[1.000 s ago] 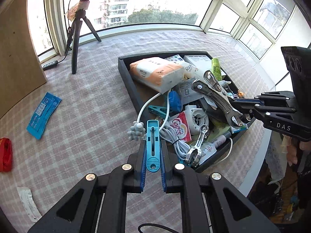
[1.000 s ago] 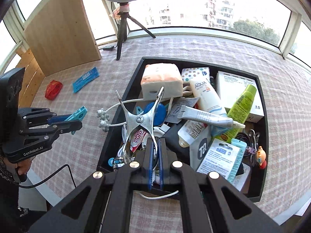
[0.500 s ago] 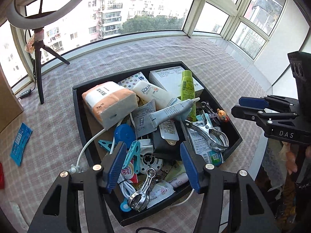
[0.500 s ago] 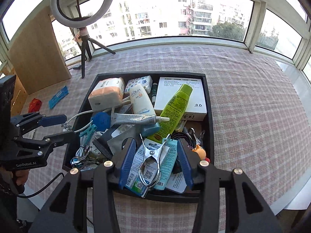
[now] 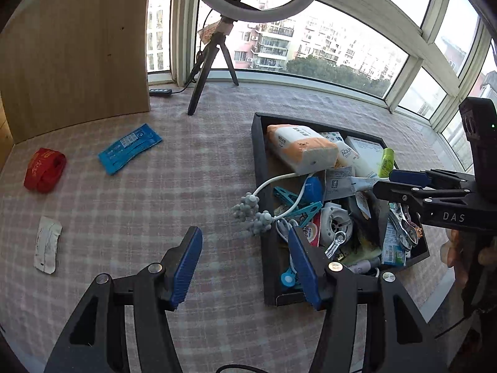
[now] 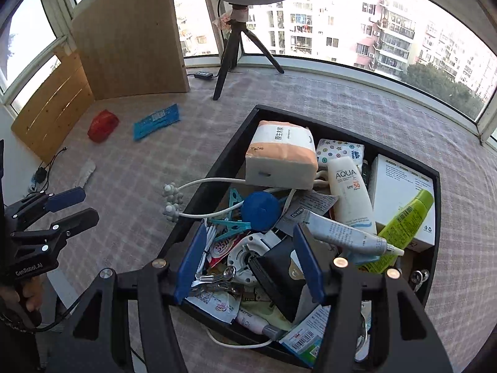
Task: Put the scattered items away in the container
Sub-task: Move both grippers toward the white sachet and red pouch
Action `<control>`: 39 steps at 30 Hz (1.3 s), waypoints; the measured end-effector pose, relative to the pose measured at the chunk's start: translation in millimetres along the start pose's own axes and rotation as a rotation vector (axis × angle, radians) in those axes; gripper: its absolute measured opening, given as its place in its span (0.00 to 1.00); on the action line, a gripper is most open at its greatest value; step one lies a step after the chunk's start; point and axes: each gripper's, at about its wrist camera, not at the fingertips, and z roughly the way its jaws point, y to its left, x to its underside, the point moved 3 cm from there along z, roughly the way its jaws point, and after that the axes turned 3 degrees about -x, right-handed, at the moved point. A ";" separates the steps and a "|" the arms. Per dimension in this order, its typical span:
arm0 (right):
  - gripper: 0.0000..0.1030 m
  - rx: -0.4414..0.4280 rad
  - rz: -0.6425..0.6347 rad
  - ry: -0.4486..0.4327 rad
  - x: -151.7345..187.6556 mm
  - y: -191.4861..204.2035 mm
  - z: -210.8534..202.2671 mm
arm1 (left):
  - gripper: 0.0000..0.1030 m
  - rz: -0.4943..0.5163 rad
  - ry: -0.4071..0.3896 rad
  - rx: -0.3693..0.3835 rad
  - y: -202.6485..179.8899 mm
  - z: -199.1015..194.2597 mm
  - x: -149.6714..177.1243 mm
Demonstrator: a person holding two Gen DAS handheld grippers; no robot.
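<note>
Most of the job looks done, but three things are still out on the checked cloth [image 5: 202,186].

Going from the left, there is a red pouch [image 5: 45,170], then a small white packet [image 5: 47,245] near the front, then a blue packet [image 5: 129,148]. All three lie well away from the black tray [image 5: 258,168].

The tray is on the right and it is very full. It holds a tissue pack [image 5: 300,148], a white tube [image 6: 350,191], a green tube [image 6: 403,224], clips and lots of small bits. A white wire with gray knobs [image 5: 250,209] hangs out over the tray's left wall, so it may need a push in.

The left gripper [image 5: 245,264] is open and holds nothing. The right gripper [image 6: 248,262] is over the tray; its jaws are opening and nothing is pinched between them.

The pile is so messy that I cannot tell what is at the bottom. The grippers hide the near edge of the tray. The words on the small packets are too tiny to read.
</note>
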 end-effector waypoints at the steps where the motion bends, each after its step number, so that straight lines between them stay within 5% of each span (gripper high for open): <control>1: 0.56 -0.010 -0.035 -0.011 -4.3 12.2 4.5 | 0.54 -0.031 -0.003 -0.028 15.8 -4.2 5.3; 7: 0.56 -0.144 -0.135 0.001 -23.7 73.8 30.3 | 0.54 -0.228 -0.031 -0.154 103.9 -33.8 37.1; 14: 0.56 -0.142 -0.080 0.047 -44.1 98.9 45.9 | 0.54 -0.369 -0.045 -0.208 176.9 -56.8 66.7; 29: 0.56 -0.078 -0.121 0.036 -101.4 160.5 71.0 | 0.54 -0.452 -0.052 -0.237 312.7 -84.6 90.4; 39: 0.56 -0.044 -0.177 0.120 -156.3 195.1 160.5 | 0.54 -0.456 0.068 -0.219 385.9 -45.5 85.8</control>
